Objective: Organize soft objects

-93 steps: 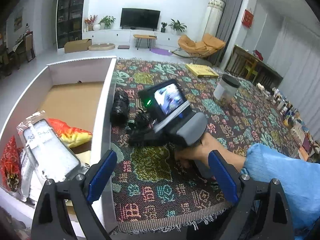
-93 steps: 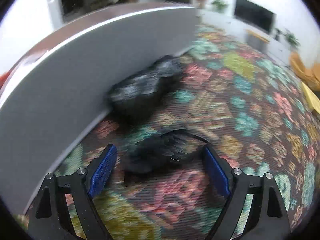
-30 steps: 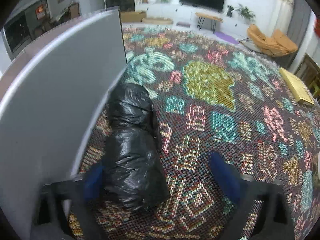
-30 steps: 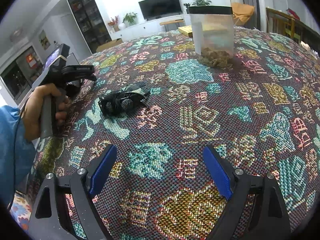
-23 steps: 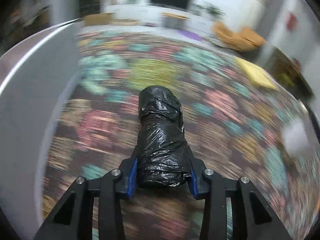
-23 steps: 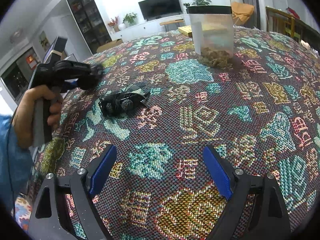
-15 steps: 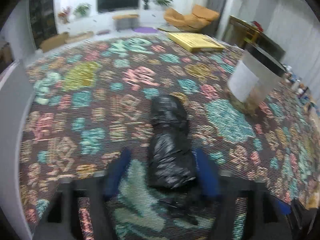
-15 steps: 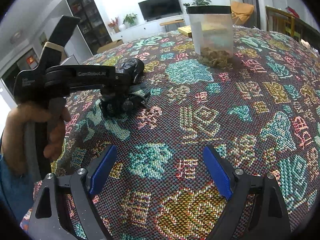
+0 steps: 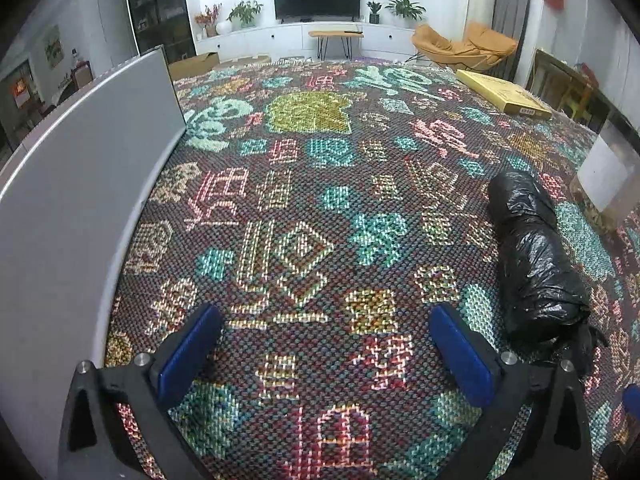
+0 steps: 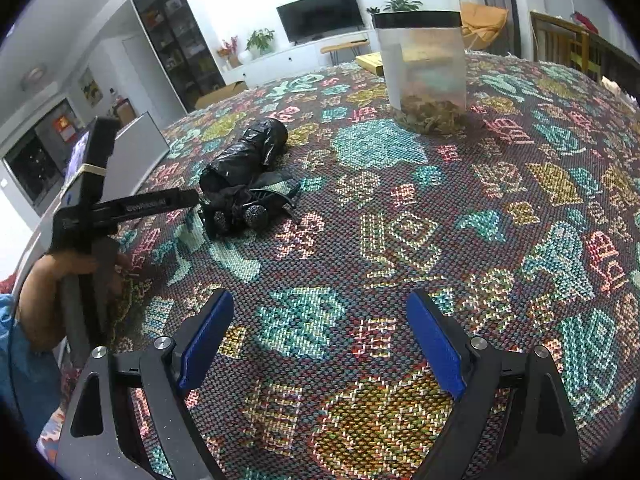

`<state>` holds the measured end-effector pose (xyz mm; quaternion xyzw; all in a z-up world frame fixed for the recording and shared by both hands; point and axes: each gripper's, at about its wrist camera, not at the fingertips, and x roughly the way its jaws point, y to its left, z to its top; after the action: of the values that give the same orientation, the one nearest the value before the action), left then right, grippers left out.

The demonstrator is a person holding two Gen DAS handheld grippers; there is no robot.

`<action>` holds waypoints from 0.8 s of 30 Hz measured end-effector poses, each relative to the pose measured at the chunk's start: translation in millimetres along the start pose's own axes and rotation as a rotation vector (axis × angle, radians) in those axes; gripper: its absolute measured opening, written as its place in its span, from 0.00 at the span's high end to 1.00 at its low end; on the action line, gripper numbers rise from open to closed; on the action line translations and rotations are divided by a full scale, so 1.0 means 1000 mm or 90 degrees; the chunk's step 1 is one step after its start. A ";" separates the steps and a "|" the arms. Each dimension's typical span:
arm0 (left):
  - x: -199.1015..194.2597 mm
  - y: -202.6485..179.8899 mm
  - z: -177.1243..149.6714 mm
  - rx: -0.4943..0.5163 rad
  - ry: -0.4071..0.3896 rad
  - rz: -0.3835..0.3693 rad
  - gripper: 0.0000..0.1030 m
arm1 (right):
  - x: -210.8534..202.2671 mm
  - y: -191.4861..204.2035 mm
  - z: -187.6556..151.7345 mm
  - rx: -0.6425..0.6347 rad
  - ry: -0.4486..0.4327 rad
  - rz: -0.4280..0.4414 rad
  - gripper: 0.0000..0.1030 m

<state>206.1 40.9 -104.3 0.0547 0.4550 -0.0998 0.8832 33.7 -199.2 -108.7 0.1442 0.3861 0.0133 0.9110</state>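
The left gripper (image 9: 324,352) hangs with fingers spread and empty; the black bag roll (image 9: 534,256) lies on the worktop (image 9: 304,184) to its right. Only the right view shows a small black bundle (image 10: 250,204) touching the roll, a clear jar (image 10: 424,72) beyond. The right gripper (image 10: 318,338) is spread too.

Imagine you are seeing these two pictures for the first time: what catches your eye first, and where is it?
The loud, multicoloured woven tablecloth fills both views. On it lies a crinkled black plastic roll, right of the open left gripper, with a small black tangled bundle touching its near end. Behind stands a clear plastic jar with a black lid, beyond the open right gripper.
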 end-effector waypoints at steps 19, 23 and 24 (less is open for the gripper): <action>0.000 0.003 0.000 -0.004 0.000 -0.004 0.00 | -0.001 -0.001 -0.001 0.004 -0.005 0.006 0.12; -0.001 0.003 0.001 -0.004 0.000 -0.004 0.00 | -0.001 -0.002 -0.001 0.005 -0.005 0.007 0.12; -0.001 0.003 0.001 -0.004 0.000 -0.004 0.00 | -0.001 -0.002 -0.001 0.006 -0.006 0.008 0.12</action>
<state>206.7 43.8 -103.3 0.0507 0.4557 -0.1014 0.8829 31.9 -201.3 -108.8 0.1506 0.3812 0.0166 0.9120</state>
